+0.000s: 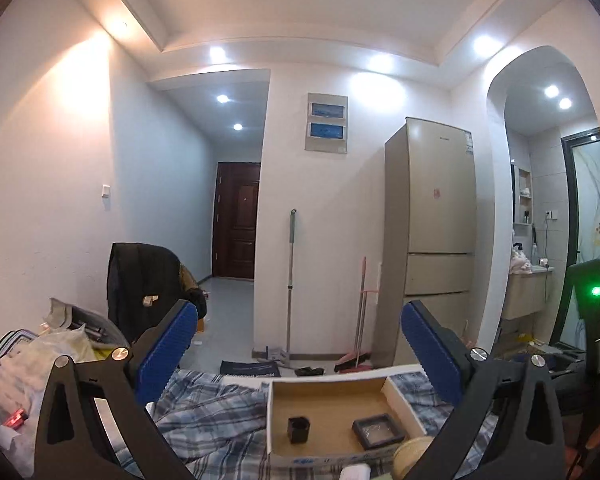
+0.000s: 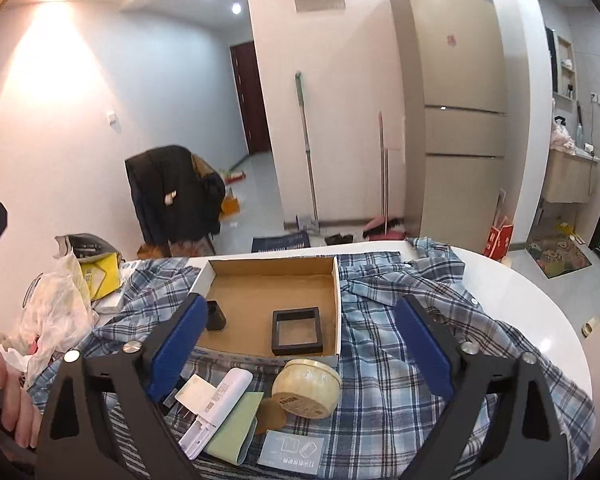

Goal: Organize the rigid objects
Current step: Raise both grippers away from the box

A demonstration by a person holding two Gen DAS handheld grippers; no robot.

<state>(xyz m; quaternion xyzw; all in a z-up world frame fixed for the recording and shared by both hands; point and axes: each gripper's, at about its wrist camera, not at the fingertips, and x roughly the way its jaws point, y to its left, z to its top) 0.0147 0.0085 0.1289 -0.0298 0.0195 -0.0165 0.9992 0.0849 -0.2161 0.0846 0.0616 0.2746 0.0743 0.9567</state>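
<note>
Holding both grippers above the table, you had the left gripper and the right gripper spread wide, each with nothing between its blue pads. The box sat open on the plaid shirt toward the table's far edge, already carrying a black cube by its left wall and a black frame near its front right corner. Just outside the box's front wall, toward the near edge, lay the loose pieces: a round tin, a white stick, a green case, a white card and a pale blue packet.

By my judgement the tin was the nearest job for your right gripper. It looked stiff, light and smooth-sided (likely to slip), so a grip across its middle, low on the wall, would have served best. The stick and case looked rigid and thin; each wanted pinching across its short width. The shirt beneath could bunch and snag a finger.
</note>
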